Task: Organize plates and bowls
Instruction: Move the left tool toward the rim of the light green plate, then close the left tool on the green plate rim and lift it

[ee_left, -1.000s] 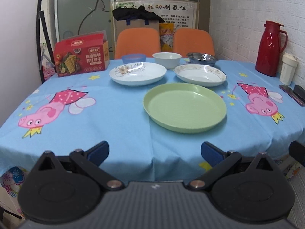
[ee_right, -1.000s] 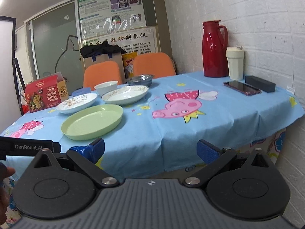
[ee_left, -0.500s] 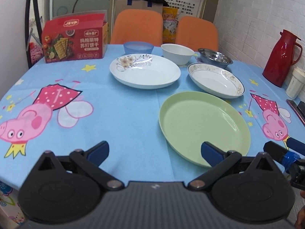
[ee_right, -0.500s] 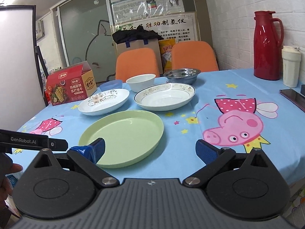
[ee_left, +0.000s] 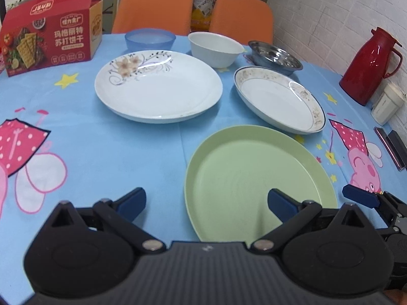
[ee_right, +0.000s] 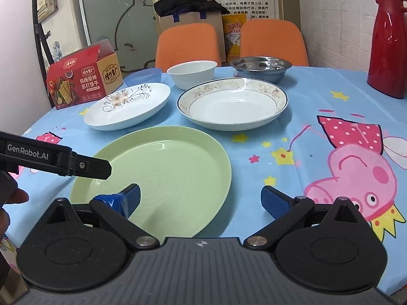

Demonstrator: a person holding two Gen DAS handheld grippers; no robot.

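Note:
A green plate [ee_left: 257, 178] [ee_right: 165, 175] lies nearest on the blue tablecloth. Behind it sit a floral white plate [ee_left: 157, 86] [ee_right: 127, 106] and a gold-rimmed deep plate [ee_left: 279, 101] [ee_right: 232, 104]. Farther back stand a blue bowl [ee_left: 150, 38] [ee_right: 145, 75], a white bowl [ee_left: 215, 48] [ee_right: 192, 73] and a steel bowl [ee_left: 274, 56] [ee_right: 262, 67]. My left gripper [ee_left: 206, 203] hovers open over the green plate's near left rim. My right gripper [ee_right: 201, 200] is open above that plate's near right edge. Neither holds anything.
A red cracker box [ee_left: 48, 43] stands at the back left. A red thermos [ee_left: 368, 66] and a white cup [ee_left: 388, 106] stand by the brick wall on the right, with a phone [ee_left: 389, 150] near them. Two orange chairs [ee_right: 188, 45] face the far edge.
Both grippers moved forward and down over the table, from beyond its near edge to above the green plate. The dishes have stayed put.

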